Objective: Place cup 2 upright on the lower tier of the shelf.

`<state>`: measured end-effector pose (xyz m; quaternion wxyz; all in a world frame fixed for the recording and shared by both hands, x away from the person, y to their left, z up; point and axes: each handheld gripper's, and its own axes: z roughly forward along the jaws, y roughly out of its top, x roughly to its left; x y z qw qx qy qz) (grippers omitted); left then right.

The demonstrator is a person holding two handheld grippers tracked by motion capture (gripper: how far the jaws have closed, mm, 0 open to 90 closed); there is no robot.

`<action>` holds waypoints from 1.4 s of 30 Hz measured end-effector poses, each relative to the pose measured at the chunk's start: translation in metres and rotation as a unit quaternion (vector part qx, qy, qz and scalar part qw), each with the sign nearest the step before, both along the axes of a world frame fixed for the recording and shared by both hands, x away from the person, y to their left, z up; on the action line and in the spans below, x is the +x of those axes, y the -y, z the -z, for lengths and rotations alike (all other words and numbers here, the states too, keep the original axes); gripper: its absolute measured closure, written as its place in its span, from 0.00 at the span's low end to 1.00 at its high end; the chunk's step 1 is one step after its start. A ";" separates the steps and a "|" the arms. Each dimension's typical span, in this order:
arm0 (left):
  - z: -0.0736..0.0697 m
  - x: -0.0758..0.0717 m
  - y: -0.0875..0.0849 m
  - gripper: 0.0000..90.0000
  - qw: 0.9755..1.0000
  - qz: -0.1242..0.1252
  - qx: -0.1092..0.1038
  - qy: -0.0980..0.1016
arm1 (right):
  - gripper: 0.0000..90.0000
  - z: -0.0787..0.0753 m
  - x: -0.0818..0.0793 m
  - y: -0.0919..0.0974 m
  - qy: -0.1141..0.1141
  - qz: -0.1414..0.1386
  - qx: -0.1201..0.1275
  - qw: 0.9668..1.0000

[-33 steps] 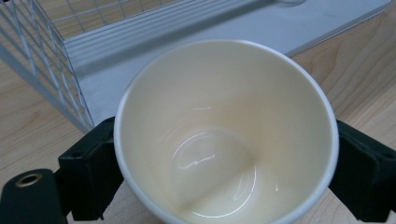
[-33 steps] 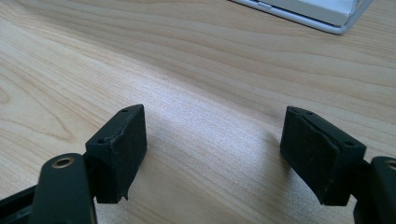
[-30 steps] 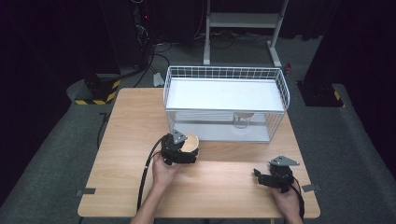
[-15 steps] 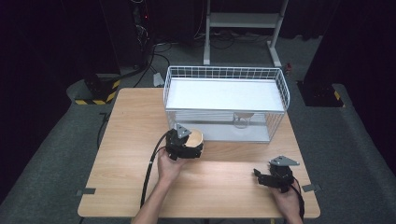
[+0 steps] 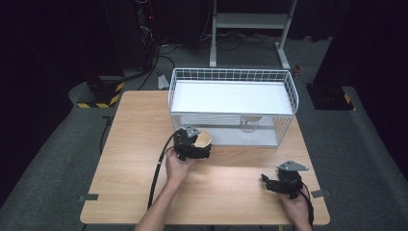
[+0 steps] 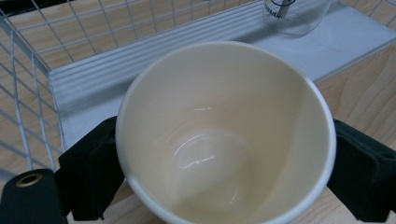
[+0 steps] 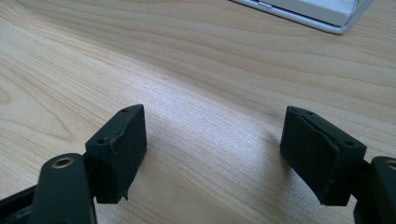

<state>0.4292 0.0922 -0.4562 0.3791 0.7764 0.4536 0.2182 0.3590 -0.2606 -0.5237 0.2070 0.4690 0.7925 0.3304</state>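
**Cup gripped at the basket's front edge**

The left gripper (image 5: 195, 144) has its jaws clamped on either side of a cream cup (image 6: 224, 135), held just at the front of the white wire basket (image 5: 233, 77). Inside the basket stands a clear glass (image 5: 249, 123). The right gripper (image 7: 212, 154) sits low over the wooden table (image 5: 231, 187), jaws spread wide and empty.

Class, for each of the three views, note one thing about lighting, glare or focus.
High view: the table is lit, its surroundings dark. Left gripper view: soft glare inside the cup; the glass behind is blurred. Right gripper view: the jaws stand sharp, casting faint shadows on the wood.
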 end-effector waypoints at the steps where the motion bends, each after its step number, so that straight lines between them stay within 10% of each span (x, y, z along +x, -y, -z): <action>1: 0.000 0.001 0.001 0.11 1.000 -0.002 0.000 -0.001 | 0.25 0.000 0.000 0.000 -0.001 0.000 0.000 1.000; 42: 0.015 0.030 0.014 0.11 0.999 -0.034 -0.016 0.038 | 0.25 0.000 0.000 0.000 -0.001 0.000 0.000 1.000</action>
